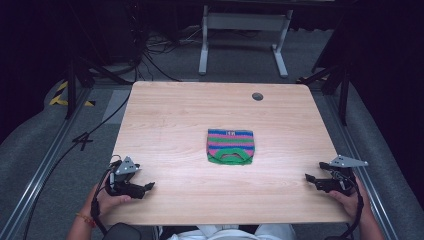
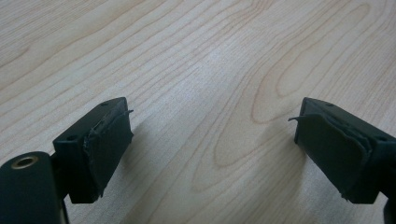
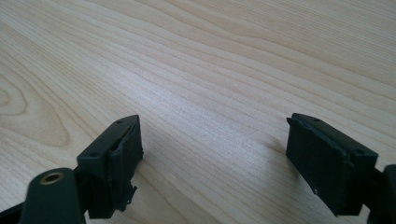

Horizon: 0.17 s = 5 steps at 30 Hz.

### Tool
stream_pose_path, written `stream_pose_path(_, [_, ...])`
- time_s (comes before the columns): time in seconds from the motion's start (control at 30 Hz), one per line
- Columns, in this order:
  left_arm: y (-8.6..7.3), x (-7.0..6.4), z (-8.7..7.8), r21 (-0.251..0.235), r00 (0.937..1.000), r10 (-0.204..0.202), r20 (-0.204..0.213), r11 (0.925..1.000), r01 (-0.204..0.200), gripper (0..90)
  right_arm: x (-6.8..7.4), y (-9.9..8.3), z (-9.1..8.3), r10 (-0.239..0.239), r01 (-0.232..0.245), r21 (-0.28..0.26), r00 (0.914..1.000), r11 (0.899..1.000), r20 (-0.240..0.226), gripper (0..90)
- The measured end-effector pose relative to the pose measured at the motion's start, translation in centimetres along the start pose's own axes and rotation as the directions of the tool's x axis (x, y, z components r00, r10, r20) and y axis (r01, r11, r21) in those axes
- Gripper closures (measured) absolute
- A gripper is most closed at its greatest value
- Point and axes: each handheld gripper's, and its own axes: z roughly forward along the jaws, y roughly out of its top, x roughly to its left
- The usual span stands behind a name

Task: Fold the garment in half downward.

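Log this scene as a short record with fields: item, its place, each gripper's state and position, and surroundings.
item: striped knitted pouch with pink, blue and green bands and a green handle loop
item place: lying flat near the middle of the wooden table, touched by nothing
left gripper: open, low over the near left corner, held by the left hand; jaws wide apart over bare wood
right gripper: open, at the near right edge, held by the right hand
table detail: round cable hole near the far edge
surroundings: grey carpet, cables, white desk frame beyond

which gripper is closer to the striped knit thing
Neither by much. The left gripper looks slightly nearer the striped knit piece; the right gripper sits out at the table's right edge.
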Motion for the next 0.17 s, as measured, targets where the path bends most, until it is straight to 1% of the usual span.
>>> stream_pose_path(0.07, [0.02,0.02,-0.01,0.001,1.0000,0.004,-0.004,1.0000,-0.004,11.3,0.00,0.00,0.00,0.001,-0.001,0.000,1.0000,1.000,0.000,18.8])
stream_pose_path(0.1, [0.03,-0.04,0.03,-0.001,1.0000,-0.006,-0.005,1.0000,0.006,11.2,0.00,0.00,0.00,0.000,0.000,0.000,1.0000,1.000,0.000,18.8])
stream_pose_path(0.17, [0.09,-0.04,0.04,0.002,0.9999,-0.006,-0.012,1.0000,0.006,11.2,0.00,0.00,0.00,0.001,-0.001,0.000,1.0000,1.000,0.000,18.8])
